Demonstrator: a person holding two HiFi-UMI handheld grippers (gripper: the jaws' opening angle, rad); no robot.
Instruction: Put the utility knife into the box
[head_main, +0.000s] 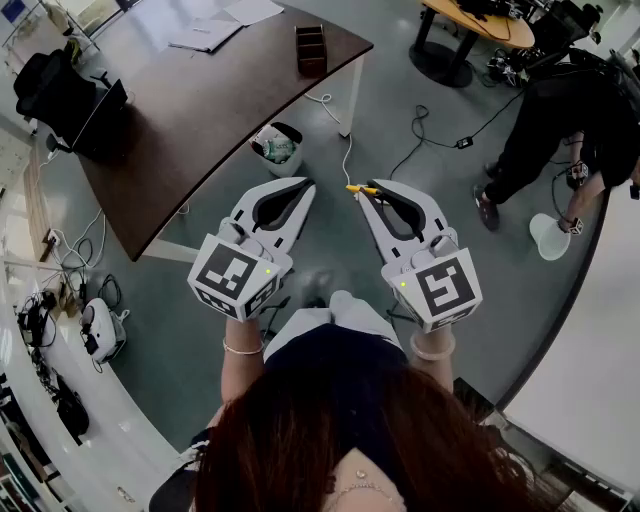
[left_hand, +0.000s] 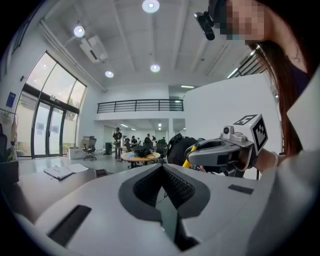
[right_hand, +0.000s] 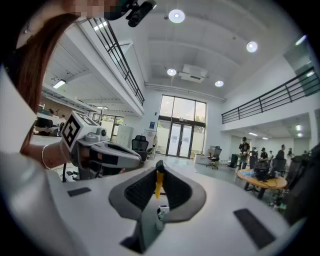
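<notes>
The utility knife (head_main: 361, 188) is yellow; a short piece of it sticks out to the left of my right gripper's (head_main: 373, 189) tips. In the right gripper view the knife (right_hand: 159, 183) stands as a thin yellow strip pinched between the shut jaws. My left gripper (head_main: 302, 186) is held beside it at the same height, shut with nothing between its jaws. The box (head_main: 311, 50), a small dark brown open one, stands on the far corner of the dark curved table (head_main: 210, 120), well ahead of both grippers. Both grippers hover over the floor, off the table.
A small bin (head_main: 277, 147) with rubbish stands under the table's edge, with a white cable (head_main: 345, 150) beside it. Papers (head_main: 205, 35) lie on the table. A person in black (head_main: 570, 120) stands at the right. A round wooden table (head_main: 480, 20) is at the back.
</notes>
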